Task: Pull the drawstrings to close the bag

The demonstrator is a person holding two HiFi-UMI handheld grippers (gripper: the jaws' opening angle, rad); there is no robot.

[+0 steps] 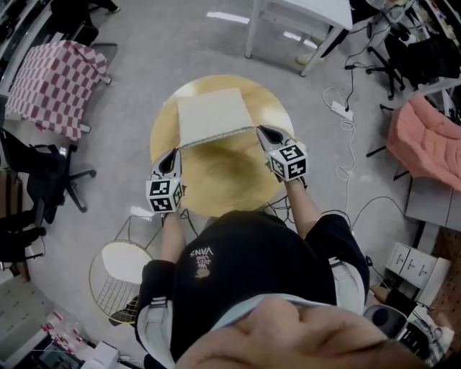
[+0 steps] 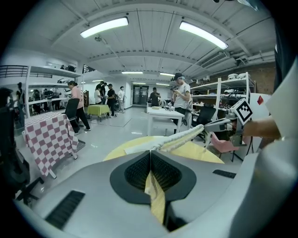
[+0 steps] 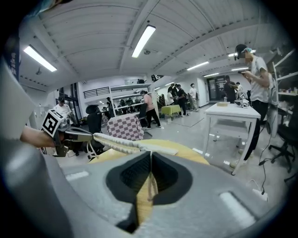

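Observation:
A cream cloth bag (image 1: 212, 117) lies on the round yellow table (image 1: 223, 180). Its near edge is lifted and stretched between my two grippers. My left gripper (image 1: 174, 157) holds that edge at its left end, and my right gripper (image 1: 263, 133) holds it at the right end. In the left gripper view the jaws (image 2: 150, 155) are shut on a cream drawstring (image 2: 154, 193), and the gathered bag edge (image 2: 186, 136) runs off to the other gripper (image 2: 219, 124). In the right gripper view the jaws (image 3: 150, 158) are shut on a thin drawstring (image 3: 150, 186), with the puckered edge (image 3: 116, 142) leading to the left gripper (image 3: 74, 134).
A chair under a red checkered cloth (image 1: 54, 86) stands at the left, with a black office chair (image 1: 43, 173) below it. A wire stool (image 1: 122, 277) sits near my left leg. At the far side are a white table (image 1: 302, 14), floor cables (image 1: 344, 112) and a pink chair (image 1: 425, 133).

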